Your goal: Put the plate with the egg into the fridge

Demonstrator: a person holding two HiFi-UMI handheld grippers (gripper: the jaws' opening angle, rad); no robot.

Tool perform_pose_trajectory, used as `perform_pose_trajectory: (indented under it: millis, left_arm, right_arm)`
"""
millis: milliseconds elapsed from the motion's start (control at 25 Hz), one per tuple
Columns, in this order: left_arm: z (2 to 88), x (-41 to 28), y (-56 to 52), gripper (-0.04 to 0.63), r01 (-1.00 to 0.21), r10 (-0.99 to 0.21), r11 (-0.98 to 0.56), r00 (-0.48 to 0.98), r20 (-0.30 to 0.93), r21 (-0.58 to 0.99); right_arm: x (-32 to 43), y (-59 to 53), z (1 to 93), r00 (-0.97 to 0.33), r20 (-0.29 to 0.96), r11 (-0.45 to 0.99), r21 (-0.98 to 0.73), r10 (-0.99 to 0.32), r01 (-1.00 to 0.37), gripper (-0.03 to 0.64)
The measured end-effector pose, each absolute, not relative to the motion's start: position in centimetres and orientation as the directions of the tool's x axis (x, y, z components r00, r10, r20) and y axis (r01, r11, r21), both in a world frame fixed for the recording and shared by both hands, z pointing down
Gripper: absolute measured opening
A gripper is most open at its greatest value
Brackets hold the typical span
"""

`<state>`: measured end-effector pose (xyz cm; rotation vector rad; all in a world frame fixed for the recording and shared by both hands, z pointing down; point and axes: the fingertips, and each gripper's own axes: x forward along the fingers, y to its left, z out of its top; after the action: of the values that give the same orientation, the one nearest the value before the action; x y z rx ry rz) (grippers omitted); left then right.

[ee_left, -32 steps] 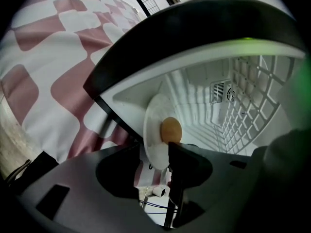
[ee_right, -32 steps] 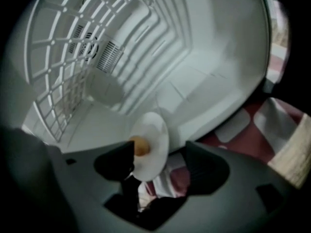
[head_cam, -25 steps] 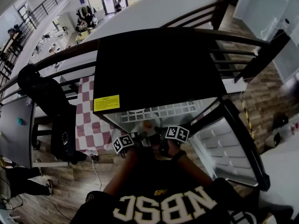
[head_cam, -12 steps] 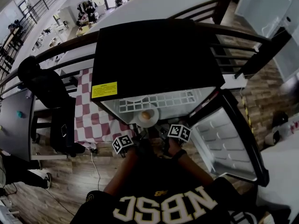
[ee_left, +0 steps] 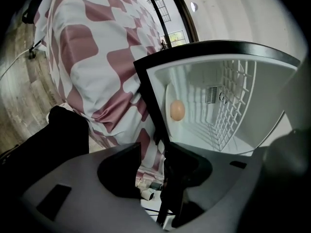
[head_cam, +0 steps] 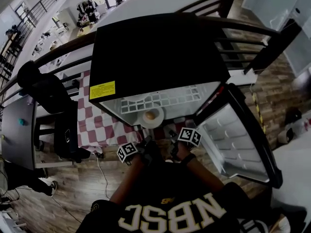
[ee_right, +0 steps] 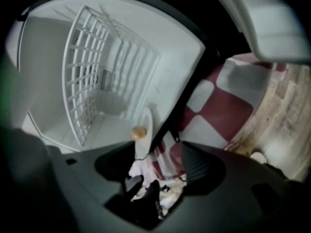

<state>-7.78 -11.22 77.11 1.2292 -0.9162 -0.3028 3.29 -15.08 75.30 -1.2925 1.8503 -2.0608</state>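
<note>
- Round white plate (head_cam: 152, 122) with brown egg (head_cam: 150, 114) is in the black fridge (head_cam: 155, 52), I think.
- Left gripper (ee_left: 153, 155) and right gripper (ee_right: 158, 155): jaws apart, empty.
- Next: shut the white-lined door (head_cam: 231, 147).

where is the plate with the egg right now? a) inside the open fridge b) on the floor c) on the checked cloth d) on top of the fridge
a: the plate, with the egg on it, lies in the fridge's white inside, near the front edge.
</note>
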Motion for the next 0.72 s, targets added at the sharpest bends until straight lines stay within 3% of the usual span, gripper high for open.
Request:
perform_pose_trajectory:
  millis: [360,720]
  left_arm:
    - [76.2,-7.5,-13.0,0.159,-0.227,-0.669,0.315,0.636,0.385,0.922]
    - [75.6,-7.1,-15.0,0.128,-0.271,-0.649,0.27,0.657,0.383,0.924]
  right_arm:
    - [2.4,-15.9,75.2,-0.668,0.488,-0.251,-0.87,-0.562,-0.424,0.239]
    - [0.6,-17.1,74.8,-0.712,0.459,-0.224,-0.887,-0.532,-0.404,0.146]
